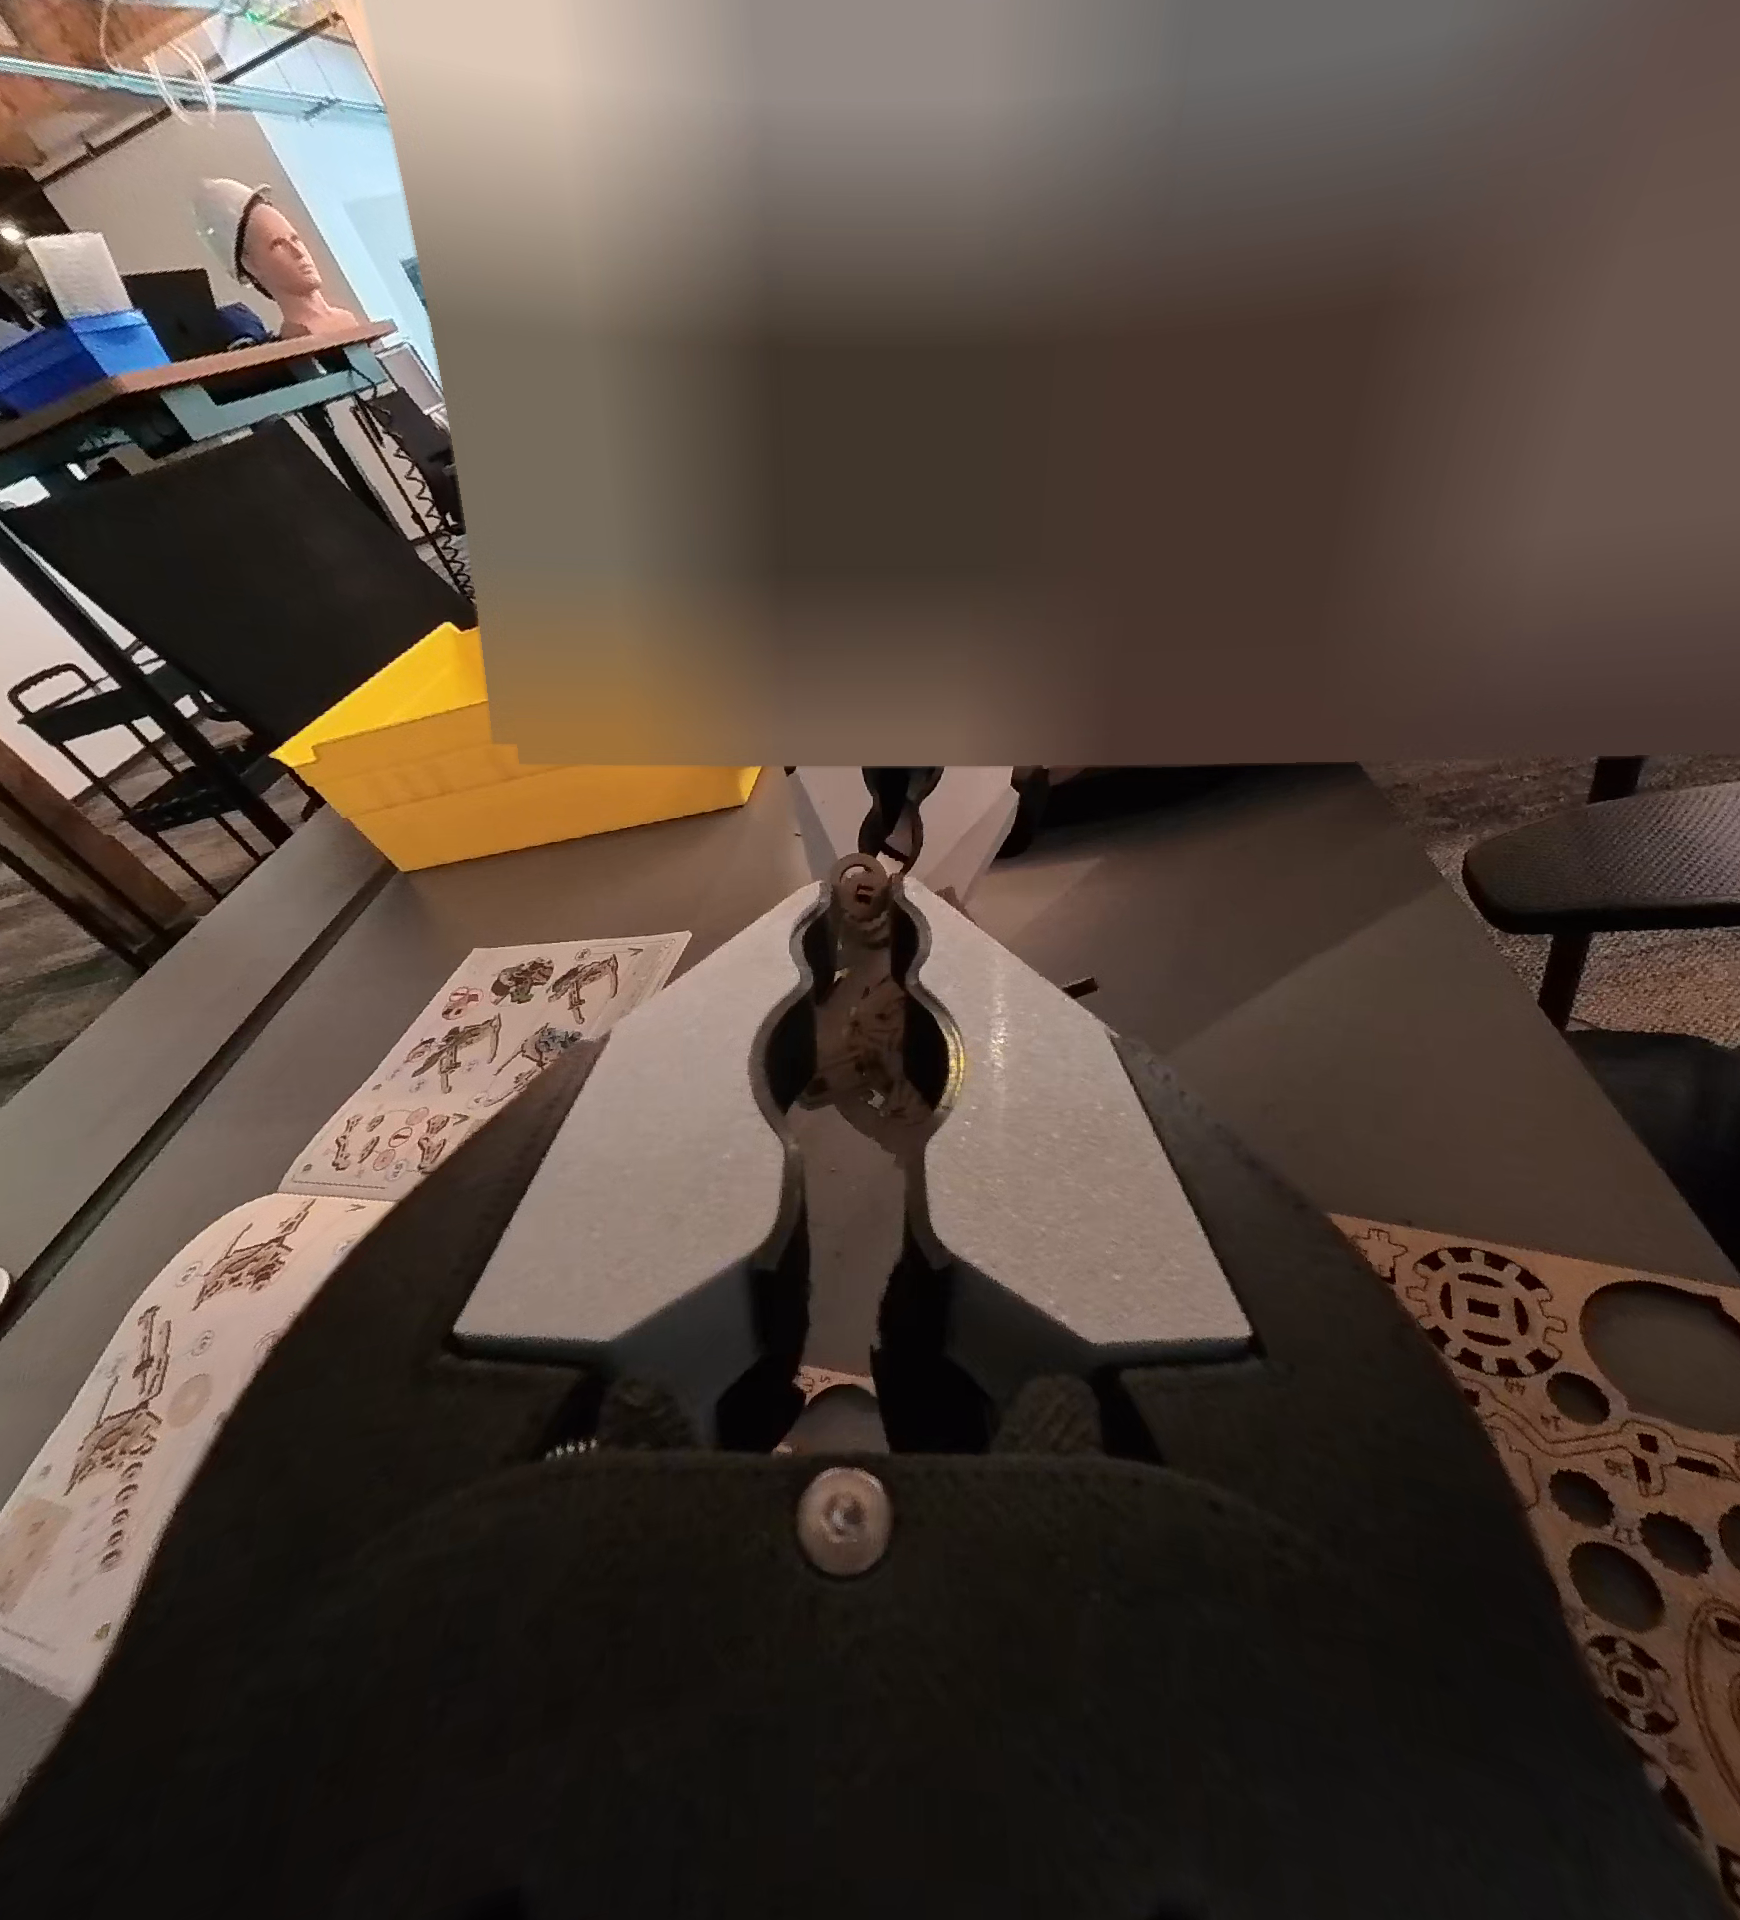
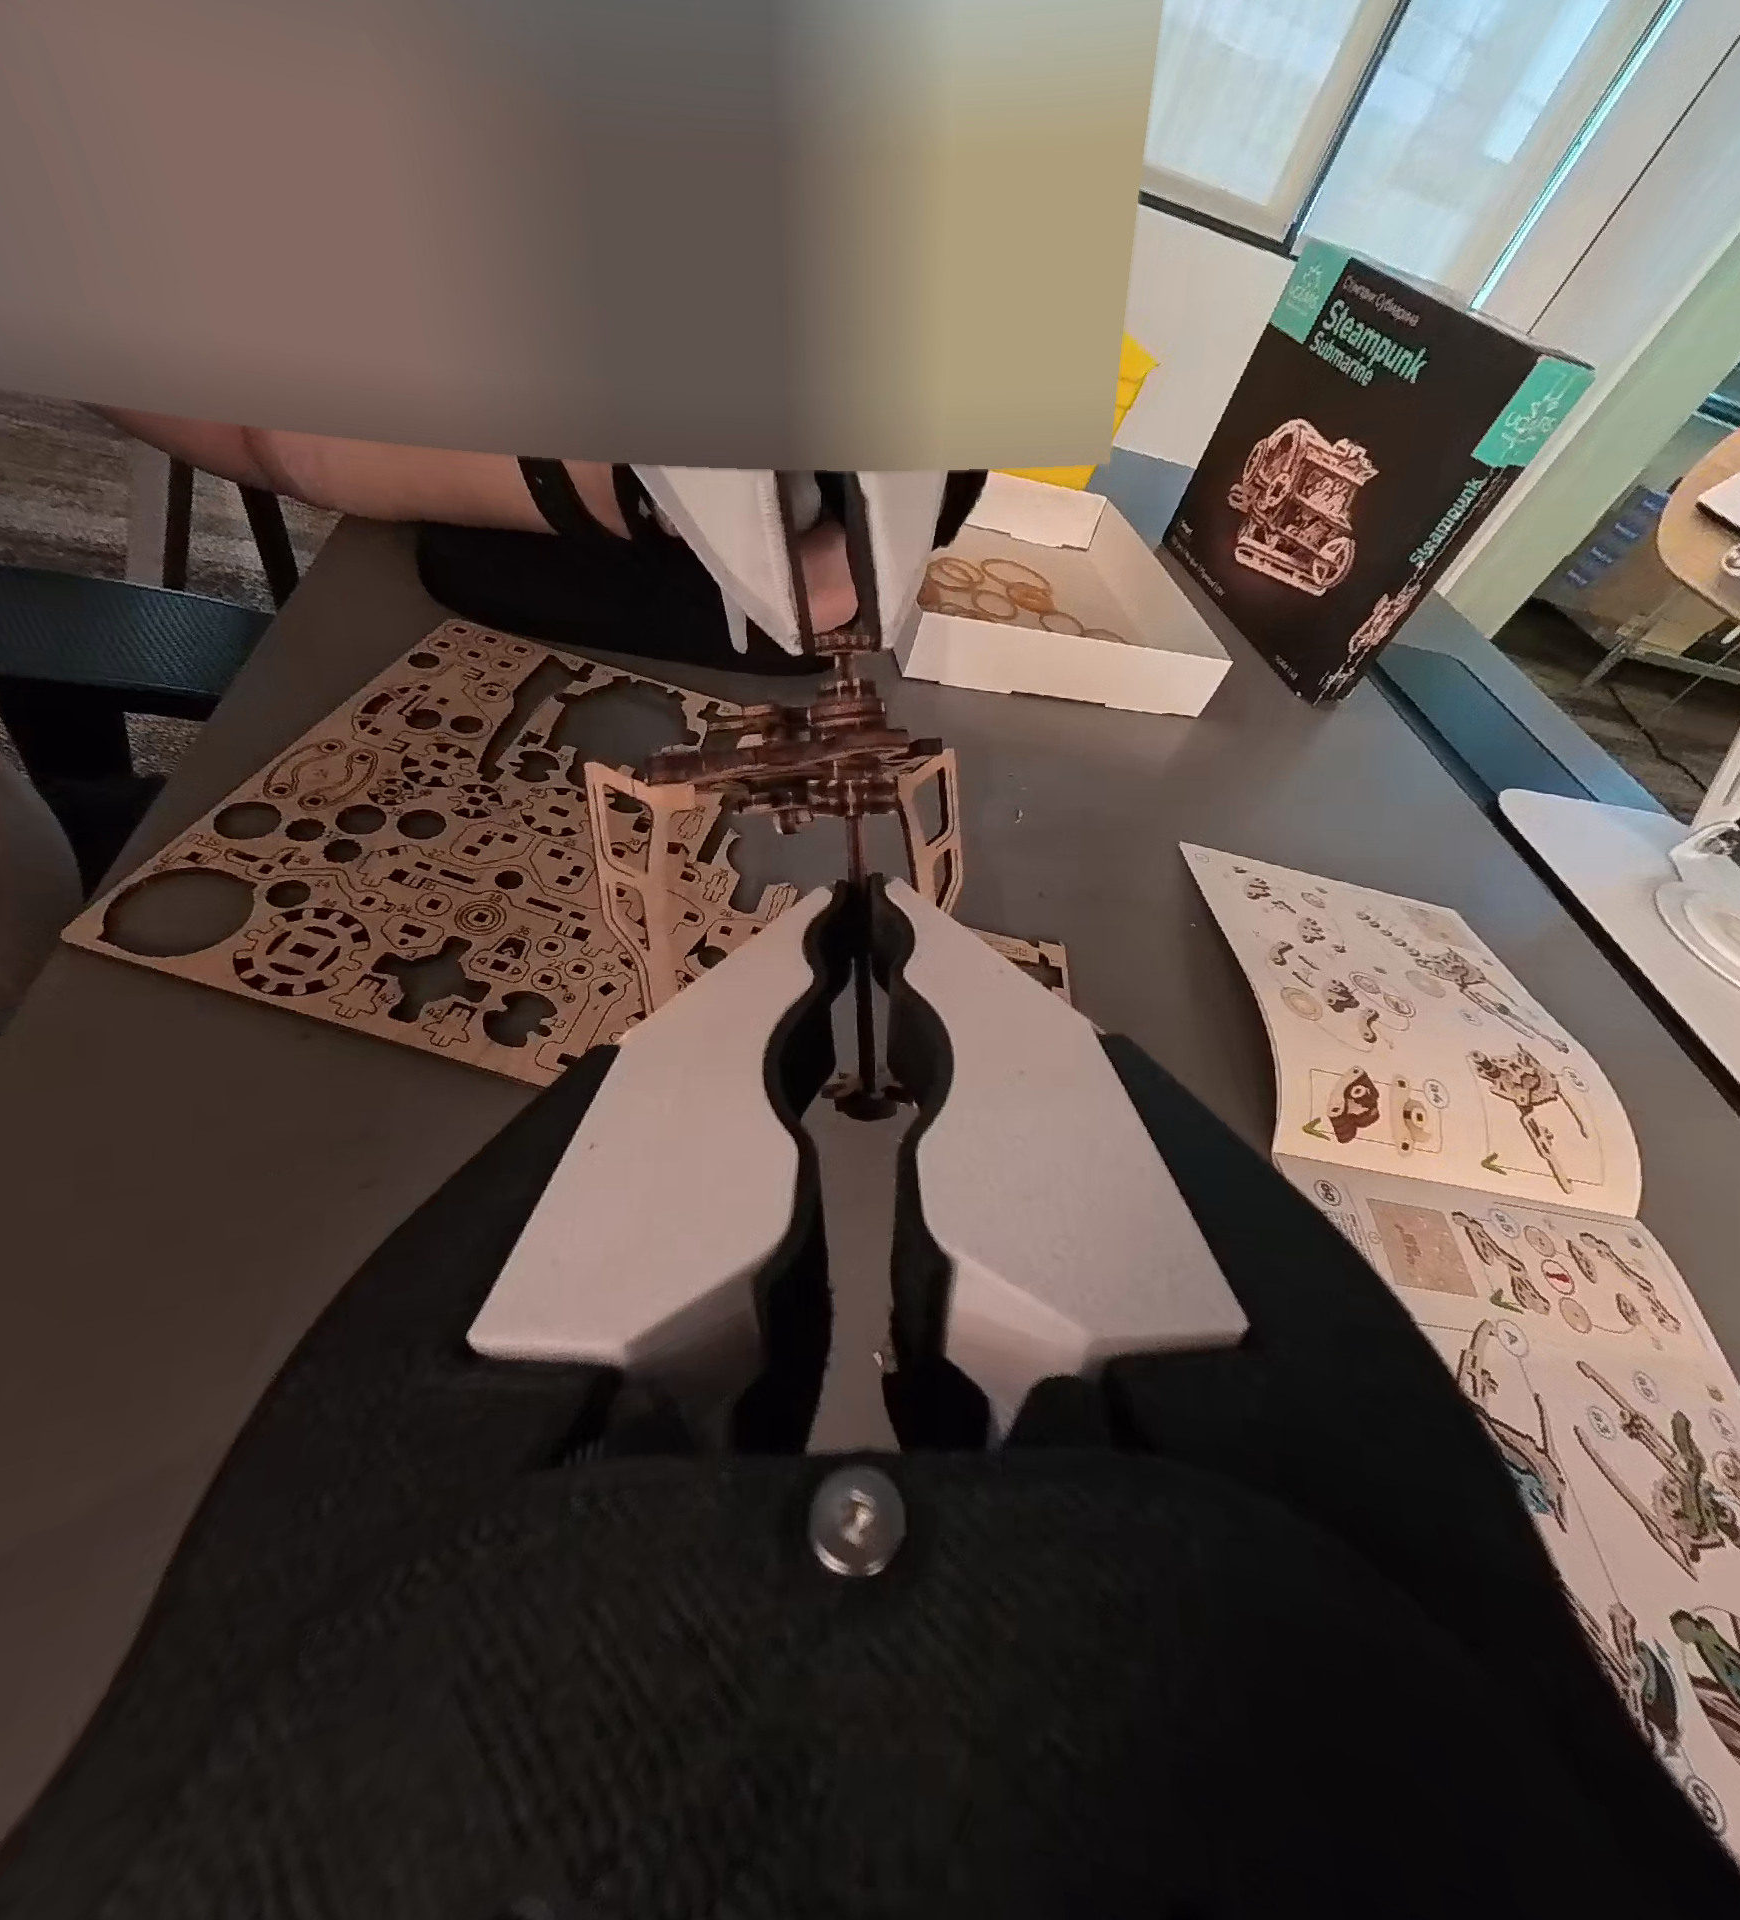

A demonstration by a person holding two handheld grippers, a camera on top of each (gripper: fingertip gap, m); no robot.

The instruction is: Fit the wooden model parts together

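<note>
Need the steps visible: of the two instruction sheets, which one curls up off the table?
The farther instruction sheet: its near edge bows upward; the nearer instruction sheet lies flat.

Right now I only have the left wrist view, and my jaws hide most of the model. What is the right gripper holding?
Observer: The right gripper is shut on a thin shaft that sticks out of the wooden assembly.
Operator: What does the assembly look like from that side?
Observer: Dark stacked gears in the middle, with a pale open frame on either side.
Operator: Where are the rubber bands?
Observer: The rubber bands lie in a white tray behind the left gripper.
</note>
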